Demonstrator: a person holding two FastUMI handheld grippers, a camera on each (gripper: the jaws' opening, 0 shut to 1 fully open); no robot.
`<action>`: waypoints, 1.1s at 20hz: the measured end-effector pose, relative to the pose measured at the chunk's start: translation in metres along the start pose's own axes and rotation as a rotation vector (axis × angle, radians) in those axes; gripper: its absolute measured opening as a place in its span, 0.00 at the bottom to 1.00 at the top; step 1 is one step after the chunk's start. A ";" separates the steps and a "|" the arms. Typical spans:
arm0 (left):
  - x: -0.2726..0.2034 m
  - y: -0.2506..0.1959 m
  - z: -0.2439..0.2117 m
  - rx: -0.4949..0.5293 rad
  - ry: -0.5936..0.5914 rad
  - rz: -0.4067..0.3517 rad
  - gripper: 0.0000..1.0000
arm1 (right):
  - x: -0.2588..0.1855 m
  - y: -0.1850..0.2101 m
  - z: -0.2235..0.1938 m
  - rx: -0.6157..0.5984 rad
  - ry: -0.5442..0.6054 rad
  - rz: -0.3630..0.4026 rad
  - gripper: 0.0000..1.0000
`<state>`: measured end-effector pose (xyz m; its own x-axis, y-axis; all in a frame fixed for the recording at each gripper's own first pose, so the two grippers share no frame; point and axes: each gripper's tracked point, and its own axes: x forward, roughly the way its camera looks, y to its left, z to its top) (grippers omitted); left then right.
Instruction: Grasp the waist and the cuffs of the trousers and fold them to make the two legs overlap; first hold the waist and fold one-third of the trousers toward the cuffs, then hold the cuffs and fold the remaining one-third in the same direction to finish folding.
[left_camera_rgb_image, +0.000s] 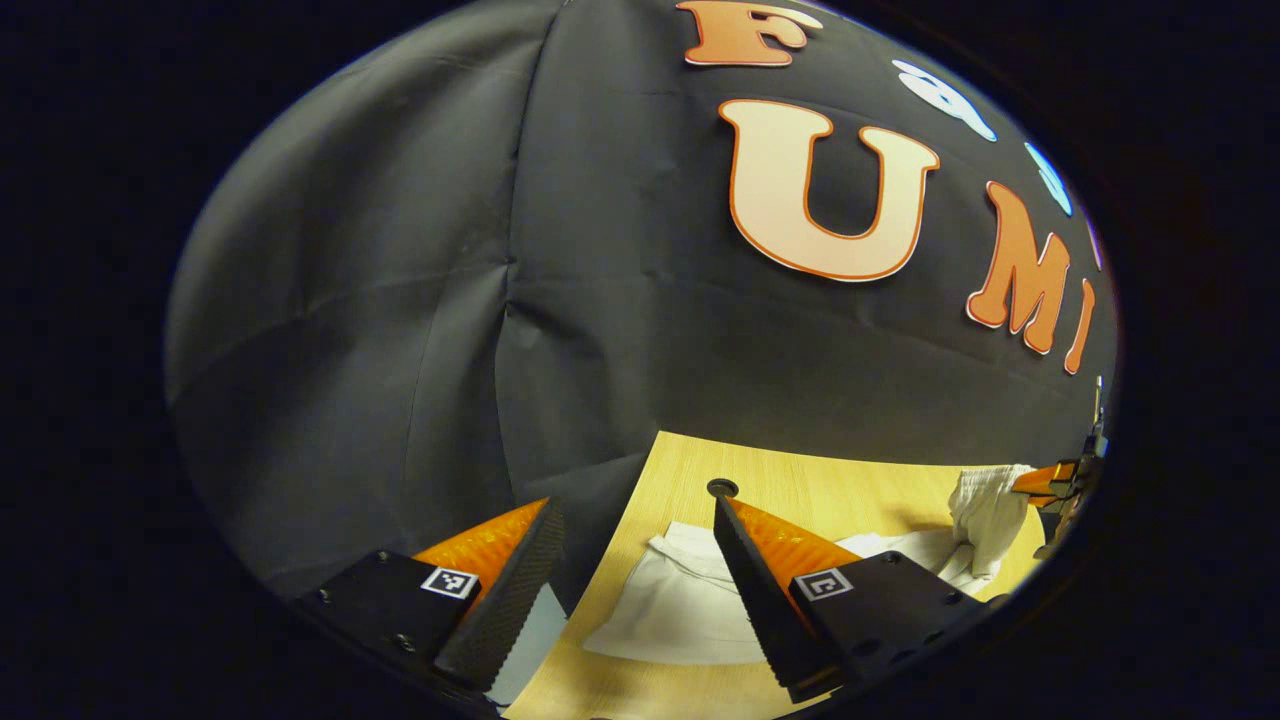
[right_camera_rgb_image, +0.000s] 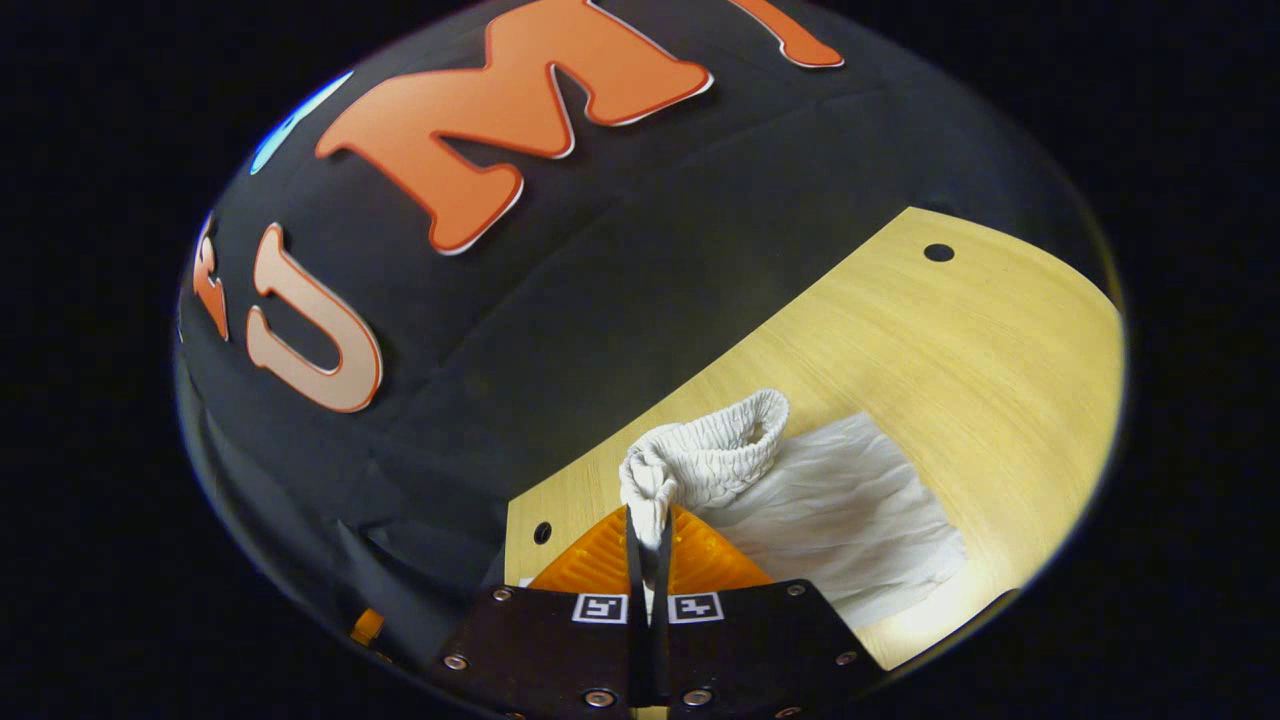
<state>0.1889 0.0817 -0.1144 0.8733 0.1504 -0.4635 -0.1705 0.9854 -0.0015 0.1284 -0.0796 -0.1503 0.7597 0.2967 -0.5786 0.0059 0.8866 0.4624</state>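
the right gripper (right_camera_rgb_image: 648, 545) is clenched on the ribbed elastic waist of the crinkled white trousers (right_camera_rgb_image: 840, 510), which lie on the smooth wooden table (right_camera_rgb_image: 1000, 340) near its far edge, while the left gripper (left_camera_rgb_image: 640, 570) hangs released above the cuffs.

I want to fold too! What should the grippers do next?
Probably the left gripper should drop and pinch the cuffs. It is open above the trousers, while the right gripper already pinches the waist up off the table.
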 end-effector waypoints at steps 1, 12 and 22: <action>0.000 0.000 -0.001 -0.002 0.002 0.001 0.99 | 0.000 0.001 -0.001 -0.018 0.012 -0.005 0.00; 0.003 0.001 -0.001 -0.026 0.022 0.006 0.99 | -0.010 -0.003 0.008 -0.268 0.201 -0.108 0.03; 0.002 0.002 -0.004 -0.039 0.041 0.018 0.99 | -0.008 -0.018 -0.008 -0.384 0.321 -0.042 0.65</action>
<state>0.1883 0.0836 -0.1182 0.8506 0.1636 -0.4997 -0.2040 0.9786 -0.0268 0.1171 -0.0952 -0.1591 0.5251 0.2985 -0.7970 -0.2532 0.9489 0.1886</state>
